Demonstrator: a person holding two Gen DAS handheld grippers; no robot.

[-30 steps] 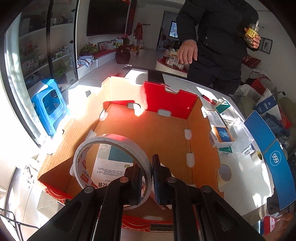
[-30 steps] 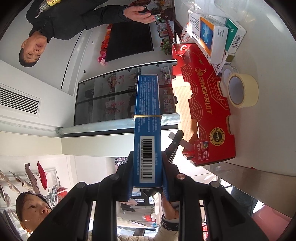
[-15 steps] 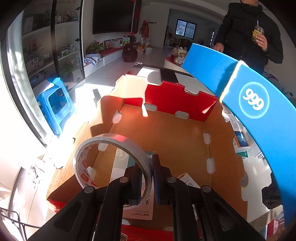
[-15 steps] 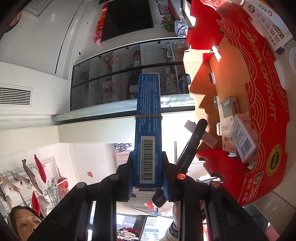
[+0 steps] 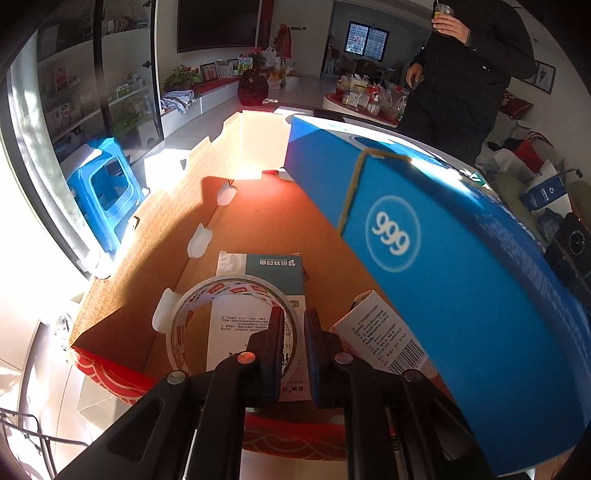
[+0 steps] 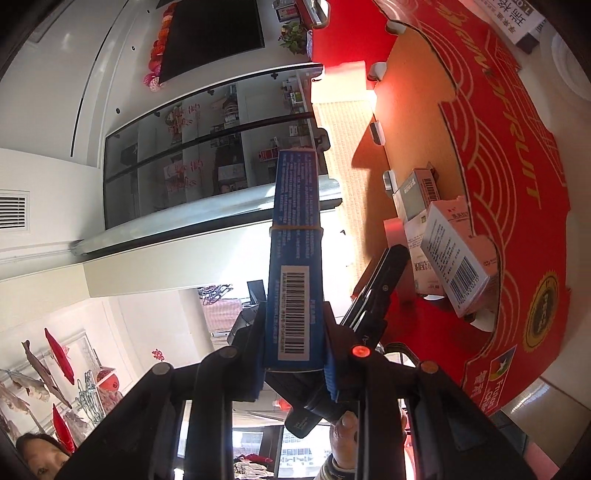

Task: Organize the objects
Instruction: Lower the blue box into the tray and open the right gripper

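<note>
My left gripper (image 5: 293, 325) is shut on a roll of clear tape (image 5: 207, 299) and holds it low inside the red cardboard box (image 5: 122, 266). Two medicine boxes (image 5: 262, 269) lie on the box floor under it. My right gripper (image 6: 293, 347) is shut on a long blue "999" box (image 6: 295, 236) bound with a rubber band. In the left wrist view that blue box (image 5: 461, 280) hangs over the right half of the cardboard box. The cardboard box (image 6: 509, 184) with small boxes (image 6: 454, 266) inside shows in the right wrist view.
A man in black (image 5: 465, 70) stands beyond the table. A blue stool (image 5: 107, 192) stands on the floor to the left. More packets (image 6: 517, 22) lie on the table beside the cardboard box. The left gripper's body (image 6: 373, 295) is close beside the blue box.
The left gripper has lowered the tape roll into the cardboard box over the medicine boxes. The right gripper has swung the blue box from beside the cardboard box to above it.
</note>
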